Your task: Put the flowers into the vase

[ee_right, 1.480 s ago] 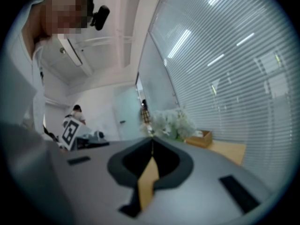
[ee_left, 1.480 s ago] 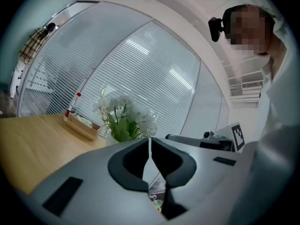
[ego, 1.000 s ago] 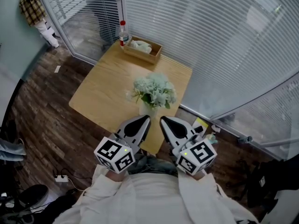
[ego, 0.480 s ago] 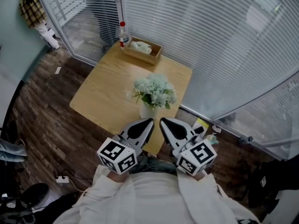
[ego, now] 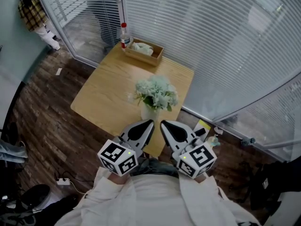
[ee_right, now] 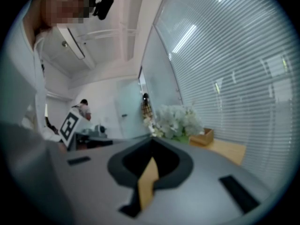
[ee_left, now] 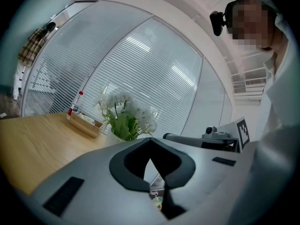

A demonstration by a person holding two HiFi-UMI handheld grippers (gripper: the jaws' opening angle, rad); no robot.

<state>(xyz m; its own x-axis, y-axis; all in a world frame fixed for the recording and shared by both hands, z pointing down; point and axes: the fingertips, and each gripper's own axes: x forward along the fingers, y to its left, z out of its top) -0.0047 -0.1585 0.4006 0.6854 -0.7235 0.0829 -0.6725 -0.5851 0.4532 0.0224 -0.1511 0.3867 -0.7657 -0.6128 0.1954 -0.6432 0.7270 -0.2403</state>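
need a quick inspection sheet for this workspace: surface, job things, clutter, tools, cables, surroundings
surface: light wooden table on a dark wood floor
job's things: pale flowers already standing in the vase, near the table's near edge
clutter: wooden tray with something pale in it, and a red-capped bottle beside it, at the far corner
tools: left tool and right tool both shut, empty, held just short of the vase
cables: power strip with its lead on the floor, at the lower left
surroundings: glass walls with blinds; a second person standing at the far left
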